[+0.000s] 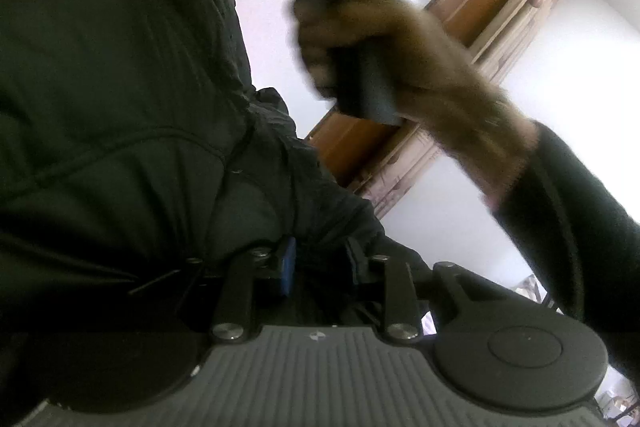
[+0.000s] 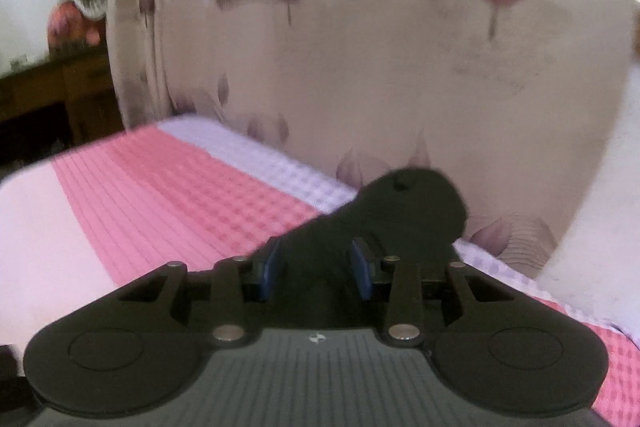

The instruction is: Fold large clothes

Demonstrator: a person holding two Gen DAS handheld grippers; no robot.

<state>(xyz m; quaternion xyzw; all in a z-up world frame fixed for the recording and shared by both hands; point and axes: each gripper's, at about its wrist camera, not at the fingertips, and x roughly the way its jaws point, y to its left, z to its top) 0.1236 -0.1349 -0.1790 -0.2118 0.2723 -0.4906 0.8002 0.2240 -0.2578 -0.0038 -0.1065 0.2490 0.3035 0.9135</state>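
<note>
Left tongs [image 1: 320, 275] gripping dark garment [image 1: 120, 107], right tongs [image 2: 316, 267] gripping dark cloth [image 2: 400, 211].

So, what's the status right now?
Left gripper clamped on dark jacket. Right gripper pinching its fabric too, over pink bedspread. Nothing seen in the way.

a flowered curtain [image 2: 380, 47] hangs behind the pink checked bedspread [image 2: 168, 195], a wooden desk [image 2: 52, 95] beside it.

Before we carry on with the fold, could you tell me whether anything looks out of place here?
Nothing looks spilled or damaged. The dark jacket hangs bunched and creased at the left gripper rather than lying flat, and the right gripper pinches only a small dark flap above the pink bedspread.
</note>
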